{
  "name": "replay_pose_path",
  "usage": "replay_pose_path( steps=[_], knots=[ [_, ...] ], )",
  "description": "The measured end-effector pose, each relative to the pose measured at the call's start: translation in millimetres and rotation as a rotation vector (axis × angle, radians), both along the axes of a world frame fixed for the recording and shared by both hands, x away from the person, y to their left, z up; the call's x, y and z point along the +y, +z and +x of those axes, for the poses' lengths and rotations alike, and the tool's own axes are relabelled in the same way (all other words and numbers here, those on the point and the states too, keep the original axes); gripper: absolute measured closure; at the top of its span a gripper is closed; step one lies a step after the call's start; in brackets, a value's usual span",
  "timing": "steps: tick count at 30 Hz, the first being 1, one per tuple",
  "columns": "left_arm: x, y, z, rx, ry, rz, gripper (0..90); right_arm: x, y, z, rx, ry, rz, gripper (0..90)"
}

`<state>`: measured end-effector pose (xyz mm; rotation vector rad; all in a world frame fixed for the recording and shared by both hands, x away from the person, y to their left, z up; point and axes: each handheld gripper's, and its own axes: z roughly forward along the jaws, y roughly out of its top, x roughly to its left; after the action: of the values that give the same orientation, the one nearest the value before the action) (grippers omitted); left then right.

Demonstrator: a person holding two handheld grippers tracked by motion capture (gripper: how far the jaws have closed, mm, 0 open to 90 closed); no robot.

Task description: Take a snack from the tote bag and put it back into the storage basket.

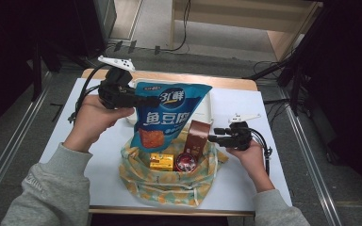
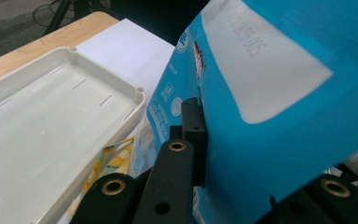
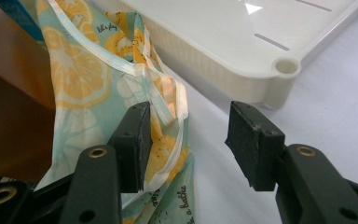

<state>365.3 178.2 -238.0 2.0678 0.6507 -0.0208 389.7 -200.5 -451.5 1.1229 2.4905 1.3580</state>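
My left gripper [image 1: 151, 100] is shut on the upper left corner of a blue snack bag [image 1: 169, 117], which hangs over a lemon-print cloth bag [image 1: 169, 186]. In the left gripper view the pad presses the blue snack bag [image 2: 270, 107] at my left gripper [image 2: 200, 140]. The cloth bag holds a brown pouch [image 1: 199, 136], a yellow box [image 1: 162, 161] and a red round tin [image 1: 185, 162]. My right gripper [image 1: 213, 134] stands open at the cloth bag's right edge. In its own view, my right gripper [image 3: 193, 140] has the cloth bag [image 3: 84, 79] hem beside its left jaw.
A white tray [image 1: 206, 106] lies behind the cloth bag on a white sheet over the wooden table [image 1: 226, 84]. The tray [image 2: 51, 121] is empty in the left gripper view, and the tray [image 3: 223, 42] corner sits just beyond my right jaws. Cables trail on the floor.
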Motion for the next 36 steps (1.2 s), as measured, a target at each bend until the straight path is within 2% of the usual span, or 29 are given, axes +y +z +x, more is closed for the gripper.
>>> replay_pose_path(
  steps=[7,10,19,29,36],
  knots=[
    [10.7,11.3,0.4,-0.021,0.026,-0.002,90.0,0.7,-0.5,0.0,0.005,0.006,-0.002,50.0],
    [17.5,13.0,0.8,-0.027,0.046,-0.007,90.0,-0.2,0.8,-0.2,-0.009,0.004,0.006,50.1],
    [33.8,13.9,3.3,-0.047,0.097,0.009,90.0,0.8,0.2,-0.4,-0.003,0.010,-0.006,50.1],
    [52.3,12.8,12.4,-0.032,0.161,-0.002,90.0,0.7,0.1,0.0,-0.007,0.006,-0.005,50.1],
    [61.6,15.4,18.2,-0.048,0.210,0.024,90.0,0.5,0.2,-0.1,-0.007,0.006,-0.004,50.1]
  ],
)
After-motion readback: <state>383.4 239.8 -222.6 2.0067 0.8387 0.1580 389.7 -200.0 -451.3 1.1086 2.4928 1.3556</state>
